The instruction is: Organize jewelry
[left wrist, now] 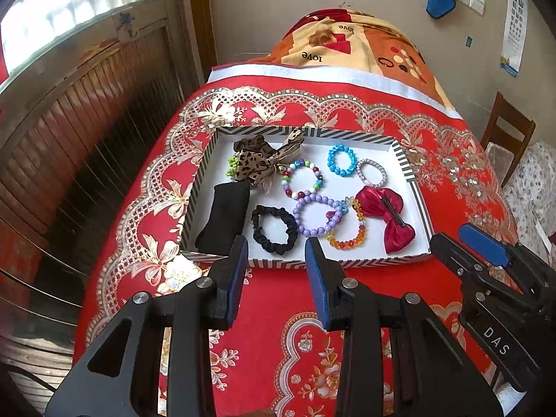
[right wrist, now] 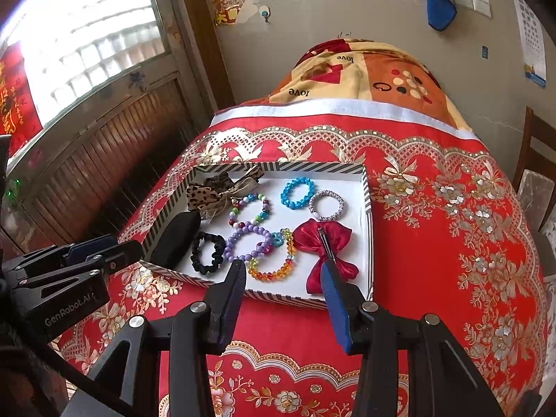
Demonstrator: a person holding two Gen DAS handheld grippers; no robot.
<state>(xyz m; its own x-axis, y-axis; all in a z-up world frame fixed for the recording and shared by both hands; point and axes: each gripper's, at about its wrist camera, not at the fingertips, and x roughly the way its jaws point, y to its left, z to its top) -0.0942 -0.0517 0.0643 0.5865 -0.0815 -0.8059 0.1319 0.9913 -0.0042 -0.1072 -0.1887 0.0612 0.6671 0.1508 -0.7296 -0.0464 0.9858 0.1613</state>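
A striped-rim white tray (left wrist: 418, 205) (right wrist: 368, 208) sits on the red bedspread. It holds a purple bead bracelet (left wrist: 300, 208) (right wrist: 243, 231), a black scrunchie (left wrist: 274, 231) (right wrist: 207, 253), a red bow clip (left wrist: 389, 219) (right wrist: 323, 246), an orange bead bracelet (left wrist: 347, 241) (right wrist: 271, 272), a blue bracelet (left wrist: 342, 160) (right wrist: 297, 193), a multicolour bracelet (left wrist: 302, 180), a leopard bow (left wrist: 260, 163) and a black pouch (left wrist: 224, 219). My left gripper (left wrist: 278, 253) is open and empty just before the tray's near edge. My right gripper (right wrist: 283, 274) is open and empty at the near rim; in the left wrist view it (left wrist: 448, 239) is at the right.
The red floral bedspread (left wrist: 278, 347) covers the bed. A folded orange quilt (left wrist: 354, 45) lies at the far end. A wooden wall and window are at the left. A wooden chair (left wrist: 507, 135) stands at the right.
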